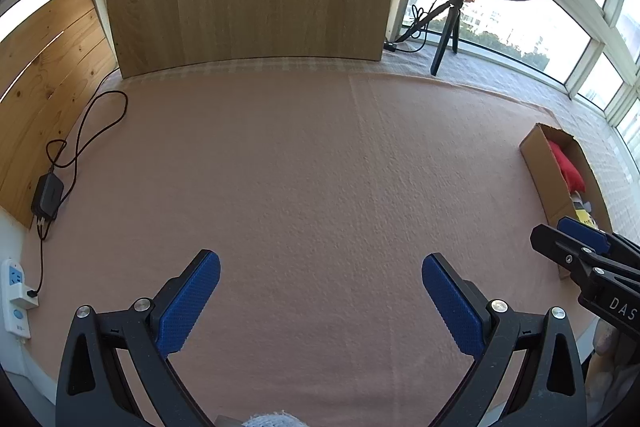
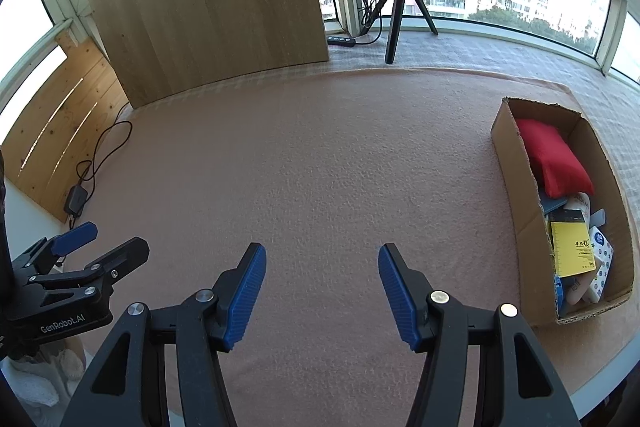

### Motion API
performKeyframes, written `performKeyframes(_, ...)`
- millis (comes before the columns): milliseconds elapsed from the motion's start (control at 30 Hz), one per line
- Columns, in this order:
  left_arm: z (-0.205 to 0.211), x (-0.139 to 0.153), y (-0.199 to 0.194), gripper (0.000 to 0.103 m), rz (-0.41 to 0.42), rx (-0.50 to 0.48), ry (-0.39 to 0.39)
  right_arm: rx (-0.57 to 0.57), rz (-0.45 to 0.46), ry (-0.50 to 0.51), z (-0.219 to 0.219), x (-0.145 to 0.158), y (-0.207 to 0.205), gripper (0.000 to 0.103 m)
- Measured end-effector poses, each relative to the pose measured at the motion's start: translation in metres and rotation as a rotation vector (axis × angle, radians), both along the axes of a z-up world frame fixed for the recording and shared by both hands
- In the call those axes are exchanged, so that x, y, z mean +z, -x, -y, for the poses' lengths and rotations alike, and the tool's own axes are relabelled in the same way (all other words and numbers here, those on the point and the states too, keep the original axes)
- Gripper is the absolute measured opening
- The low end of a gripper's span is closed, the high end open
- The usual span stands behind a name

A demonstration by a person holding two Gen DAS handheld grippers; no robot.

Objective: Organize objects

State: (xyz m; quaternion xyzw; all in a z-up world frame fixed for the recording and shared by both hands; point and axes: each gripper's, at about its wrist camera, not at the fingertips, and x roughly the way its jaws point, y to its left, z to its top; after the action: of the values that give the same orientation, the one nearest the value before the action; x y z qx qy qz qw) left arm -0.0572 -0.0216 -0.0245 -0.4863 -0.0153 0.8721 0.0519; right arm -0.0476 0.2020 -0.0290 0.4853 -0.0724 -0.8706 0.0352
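Left hand-held gripper (image 1: 320, 291): jaws apart, empty, above the bare pink cloth (image 1: 300, 167) on the table. Right hand-held gripper (image 2: 322, 287): jaws apart, empty.

The objects lie in the box (image 2: 516, 195) at 3 o'clock of the right wrist view. No loose object shows on the cloth; the task appears complete or nearly so.

Handling, as judged:
- Red cushion (image 2: 554, 159), far end of box: soft, light. Pinch a corner.
- Yellow booklet (image 2: 572, 247), near end: thin, stiff. Clamp an exposed edge.
- Box: light cardboard, flexes. Grip the wall near a corner.
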Motion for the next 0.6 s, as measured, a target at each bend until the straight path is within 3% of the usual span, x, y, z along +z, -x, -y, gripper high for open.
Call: performKeyframes(600,0.0012,-0.0002,-0.0021,0.102,-0.001,-0.005,0.000,-0.009,0.004,0.008,0.0000,-0.0010,-0.0034,0.055)
